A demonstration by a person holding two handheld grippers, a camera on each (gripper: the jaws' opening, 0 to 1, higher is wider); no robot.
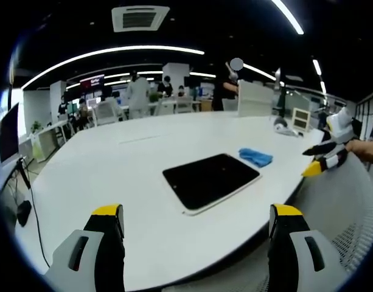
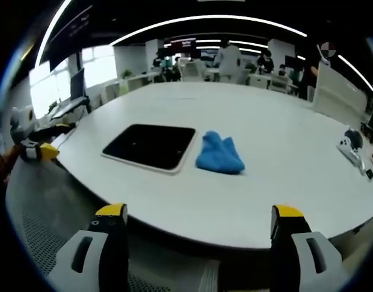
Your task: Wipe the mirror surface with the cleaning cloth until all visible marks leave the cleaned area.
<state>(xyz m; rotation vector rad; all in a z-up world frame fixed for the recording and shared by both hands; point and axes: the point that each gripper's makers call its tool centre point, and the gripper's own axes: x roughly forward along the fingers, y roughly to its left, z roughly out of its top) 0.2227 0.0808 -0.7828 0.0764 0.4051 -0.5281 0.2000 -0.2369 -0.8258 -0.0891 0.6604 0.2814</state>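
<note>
Lying beside mirror (image 2: 151, 146): cloth (image 2: 219, 153), seemingly touching; grippers apart.

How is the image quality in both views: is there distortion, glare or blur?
Left gripper view: strong fisheye bending, ceiling light strips curve; the mirror looks dark, without glare. Right gripper view: same bending, bright windows overexposed; the blue cloth sharp, edges of the white table slightly soft.

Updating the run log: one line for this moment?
phase: pre-grasp | cloth: bunched beside mirror, untouched | left tool: open | right tool: open
</note>
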